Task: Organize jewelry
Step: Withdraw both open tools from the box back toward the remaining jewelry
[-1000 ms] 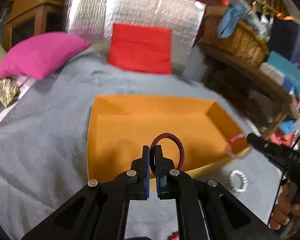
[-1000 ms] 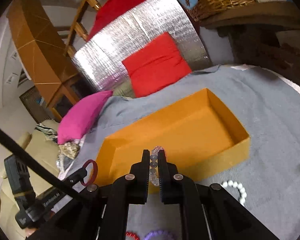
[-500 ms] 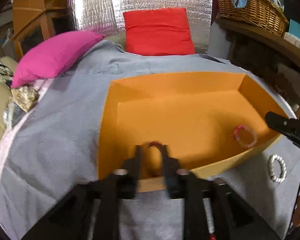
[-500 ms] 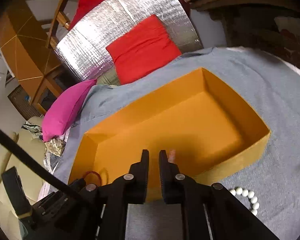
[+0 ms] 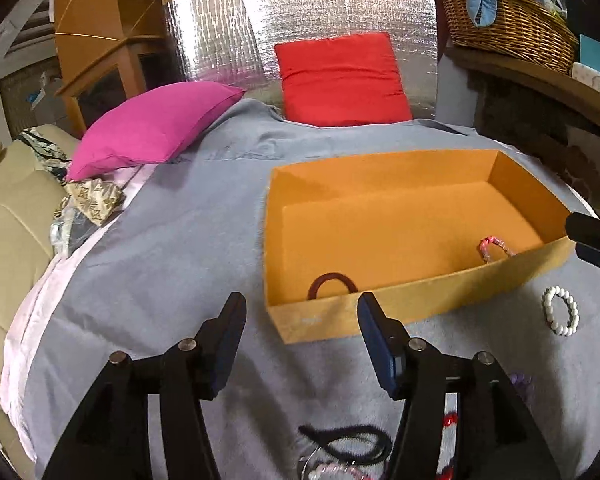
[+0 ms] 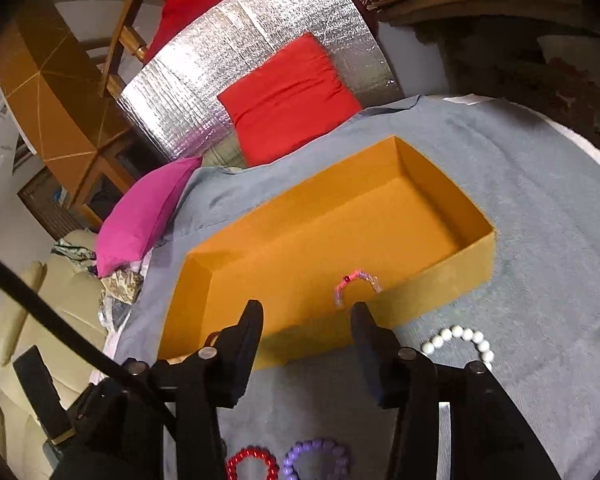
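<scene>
A grey blanket (image 5: 172, 264) covers the surface, and an open orange box (image 5: 396, 312) sits on it, its long near wall facing both cameras. Far behind stand a silver foil panel (image 5: 308, 20), a red cushion (image 5: 342, 78) and a pink cushion (image 5: 152, 124).

The left gripper (image 5: 300, 312) hangs just short of the box's near left corner. Its jaws have just been opening and now stand wide apart with nothing between them. The right gripper (image 6: 306, 322) sits before the near wall, further right; its jaws have likewise just been opening and are wide and empty.

Inside the box, a dark red bracelet (image 5: 331, 285) lies against the near wall at the left end, half hidden by the wall. A pink and clear beaded bracelet (image 6: 356, 282) lies on the box floor towards the right, also near that wall.

Outside the box, on the blanket to the right, lies a white bead bracelet (image 5: 561, 316). Nearer the cameras lie a red bead bracelet (image 6: 252, 466), a purple bead bracelet (image 6: 316, 460) beside it, and a black band (image 5: 346, 442).
</scene>
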Available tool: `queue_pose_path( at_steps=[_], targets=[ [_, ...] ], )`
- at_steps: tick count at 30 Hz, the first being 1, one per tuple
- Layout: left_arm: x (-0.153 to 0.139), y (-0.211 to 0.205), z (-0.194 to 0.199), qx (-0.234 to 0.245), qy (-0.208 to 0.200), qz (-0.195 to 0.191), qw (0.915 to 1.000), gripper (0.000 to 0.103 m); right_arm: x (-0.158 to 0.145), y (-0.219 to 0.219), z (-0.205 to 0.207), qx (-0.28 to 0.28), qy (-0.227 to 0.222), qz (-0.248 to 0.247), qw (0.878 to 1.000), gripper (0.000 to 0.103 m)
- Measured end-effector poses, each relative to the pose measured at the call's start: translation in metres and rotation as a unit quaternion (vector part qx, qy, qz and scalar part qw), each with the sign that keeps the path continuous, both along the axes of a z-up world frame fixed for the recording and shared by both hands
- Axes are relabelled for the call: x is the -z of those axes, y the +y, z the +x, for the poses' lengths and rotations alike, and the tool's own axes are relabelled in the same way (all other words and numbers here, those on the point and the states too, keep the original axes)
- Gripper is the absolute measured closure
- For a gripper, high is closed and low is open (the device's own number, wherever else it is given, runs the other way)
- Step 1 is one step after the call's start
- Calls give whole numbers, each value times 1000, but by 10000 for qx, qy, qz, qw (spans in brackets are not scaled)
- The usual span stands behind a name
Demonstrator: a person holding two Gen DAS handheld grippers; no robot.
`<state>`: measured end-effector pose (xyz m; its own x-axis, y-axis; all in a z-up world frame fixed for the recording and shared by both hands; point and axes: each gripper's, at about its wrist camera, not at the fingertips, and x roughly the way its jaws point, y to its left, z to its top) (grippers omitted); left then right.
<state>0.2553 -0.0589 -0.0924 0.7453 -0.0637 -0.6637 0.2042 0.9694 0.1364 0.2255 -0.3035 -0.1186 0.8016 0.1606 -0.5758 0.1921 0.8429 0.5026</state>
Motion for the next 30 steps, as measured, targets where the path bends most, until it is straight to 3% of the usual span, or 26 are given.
queue_pose_path(
  at_steps=[30],
  targets=[
    [-9,27,-46,-76,-212,103,9997,40,12,14,-69,31,473,-221,9986,54]
  ],
)
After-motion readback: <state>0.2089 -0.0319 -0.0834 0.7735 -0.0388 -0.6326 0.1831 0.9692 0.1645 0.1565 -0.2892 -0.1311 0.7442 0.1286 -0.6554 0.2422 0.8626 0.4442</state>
